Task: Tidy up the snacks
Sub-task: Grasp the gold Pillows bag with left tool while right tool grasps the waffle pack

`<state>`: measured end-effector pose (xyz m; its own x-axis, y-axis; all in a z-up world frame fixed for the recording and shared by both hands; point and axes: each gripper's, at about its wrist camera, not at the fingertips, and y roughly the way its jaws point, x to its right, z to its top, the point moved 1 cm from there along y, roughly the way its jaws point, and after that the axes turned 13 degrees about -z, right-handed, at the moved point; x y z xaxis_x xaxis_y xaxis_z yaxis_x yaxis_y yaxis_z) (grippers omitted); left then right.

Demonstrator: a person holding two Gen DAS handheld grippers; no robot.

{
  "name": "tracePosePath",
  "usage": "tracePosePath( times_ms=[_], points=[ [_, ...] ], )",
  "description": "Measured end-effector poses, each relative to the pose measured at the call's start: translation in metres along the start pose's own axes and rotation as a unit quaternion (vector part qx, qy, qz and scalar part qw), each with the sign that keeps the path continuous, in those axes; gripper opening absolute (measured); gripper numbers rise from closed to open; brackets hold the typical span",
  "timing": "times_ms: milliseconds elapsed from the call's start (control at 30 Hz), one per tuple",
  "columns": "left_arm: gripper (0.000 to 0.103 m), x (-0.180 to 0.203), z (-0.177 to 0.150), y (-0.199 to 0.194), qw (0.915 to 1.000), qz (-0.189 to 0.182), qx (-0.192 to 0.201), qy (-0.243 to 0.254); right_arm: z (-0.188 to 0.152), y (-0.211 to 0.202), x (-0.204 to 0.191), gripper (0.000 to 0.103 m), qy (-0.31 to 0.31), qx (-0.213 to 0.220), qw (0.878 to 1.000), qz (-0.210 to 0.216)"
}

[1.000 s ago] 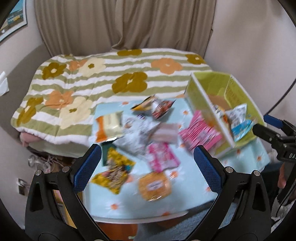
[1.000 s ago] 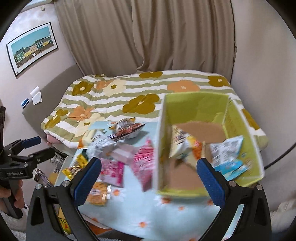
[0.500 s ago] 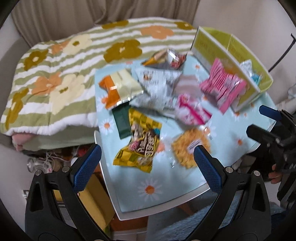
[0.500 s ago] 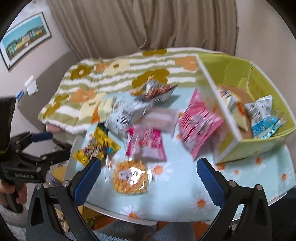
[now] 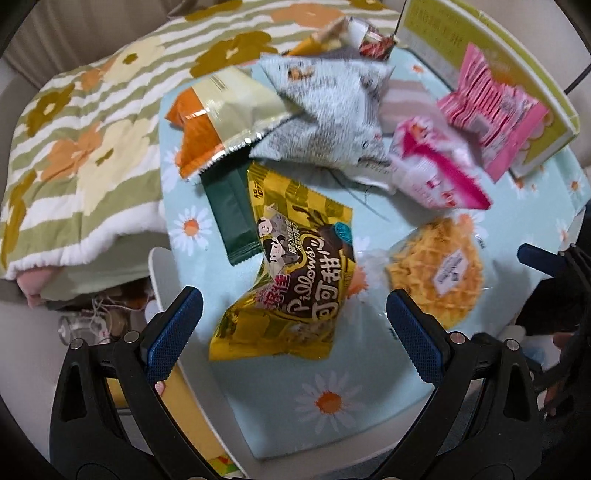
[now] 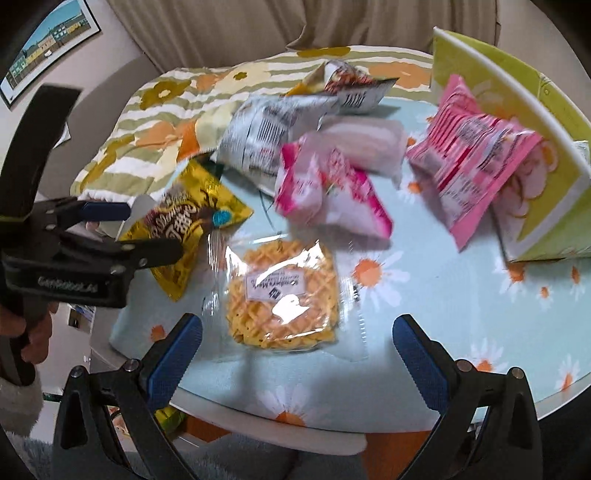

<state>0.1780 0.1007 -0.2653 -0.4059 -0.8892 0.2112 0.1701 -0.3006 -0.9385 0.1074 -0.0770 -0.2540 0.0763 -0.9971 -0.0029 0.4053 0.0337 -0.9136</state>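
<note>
Several snack packs lie on a daisy-print tablecloth (image 5: 280, 402). A yellow Pillows bag (image 5: 291, 284) sits just ahead of my open left gripper (image 5: 293, 332), between its fingers' line. A clear-wrapped waffle snack (image 6: 282, 295) lies in front of my open right gripper (image 6: 297, 350). Farther back are a pink-white bag (image 6: 328, 188), a striped pink pack (image 6: 476, 155) leaning on the yellow-green box (image 6: 546, 155), a grey-white bag (image 5: 328, 118), an orange-cream bag (image 5: 221, 114) and a dark green packet (image 5: 231, 218). The left gripper (image 6: 125, 236) shows at the right wrist view's left edge.
A flower-striped quilt (image 5: 74, 140) covers the bed behind and left of the table. The table's white front edge (image 6: 280, 432) is close under both grippers. A hand (image 6: 33, 332) holds the left gripper's handle. Curtains (image 6: 258, 29) hang at the back.
Both grippers have dropped forward and down toward the table. The snacks now fill the views, the left over the yellow bag, the right over the waffle snack. Both stay open.
</note>
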Motion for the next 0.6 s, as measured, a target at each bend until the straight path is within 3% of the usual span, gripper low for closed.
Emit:
tracePosePath(
  times_ms=[233,400,600],
  points=[
    [0.095,-0.002,0.001,0.02,0.9997,0.019,-0.009,0.015,-0.003,0.012,-0.01,0.103,-0.009,0.005,1.0,-0.003],
    [0.073,-0.003,0.001,0.029,0.9995,0.02,-0.012,0.019,0.002,0.02,-0.019,0.103,-0.021,0.012,1.0,-0.013],
    [0.065,0.001,0.0,0.03,0.9991,0.024,-0.002,0.035,0.007,0.028,-0.027,0.103,-0.035,0.018,0.999,-0.032]
  ],
)
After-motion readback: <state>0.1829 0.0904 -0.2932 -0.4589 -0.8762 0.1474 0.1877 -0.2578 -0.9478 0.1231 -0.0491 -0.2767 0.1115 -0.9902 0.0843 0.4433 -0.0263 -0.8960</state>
